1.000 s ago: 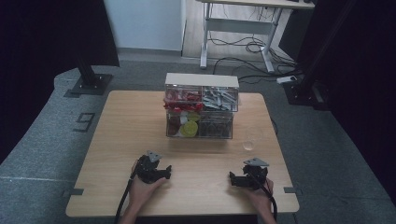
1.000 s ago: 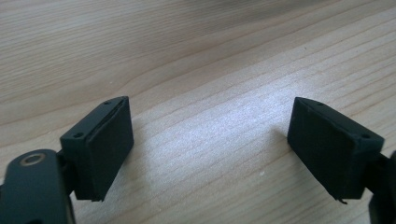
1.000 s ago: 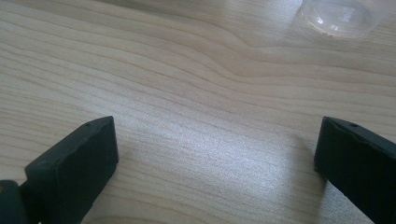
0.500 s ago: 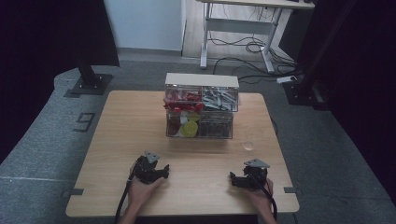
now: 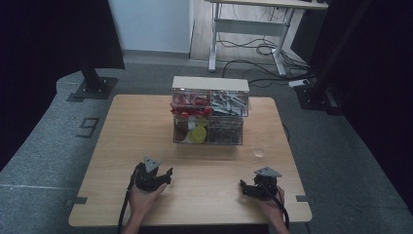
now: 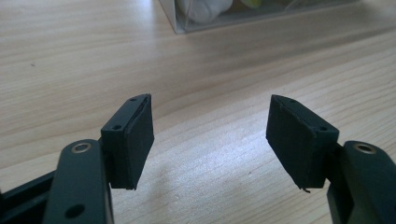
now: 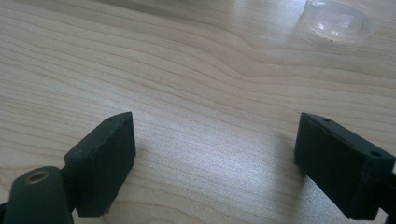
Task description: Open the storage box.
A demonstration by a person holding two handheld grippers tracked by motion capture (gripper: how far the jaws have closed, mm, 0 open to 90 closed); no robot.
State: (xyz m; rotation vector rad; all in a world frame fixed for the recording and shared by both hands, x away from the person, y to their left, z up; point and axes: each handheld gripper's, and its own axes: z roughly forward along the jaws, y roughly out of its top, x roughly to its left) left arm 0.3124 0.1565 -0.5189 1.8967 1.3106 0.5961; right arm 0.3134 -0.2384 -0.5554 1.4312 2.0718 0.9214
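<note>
A clear plastic four-drawer organiser box sits mid-table on the light wooden table, its long axis across the table. Nearer the person, the left gripper and right gripper rest spread wide and empty. A small clear round cup stands just right of the box.

Your left gripper view crops the clear organizer at top, and the drawers' contents stay too small to identify.
</note>
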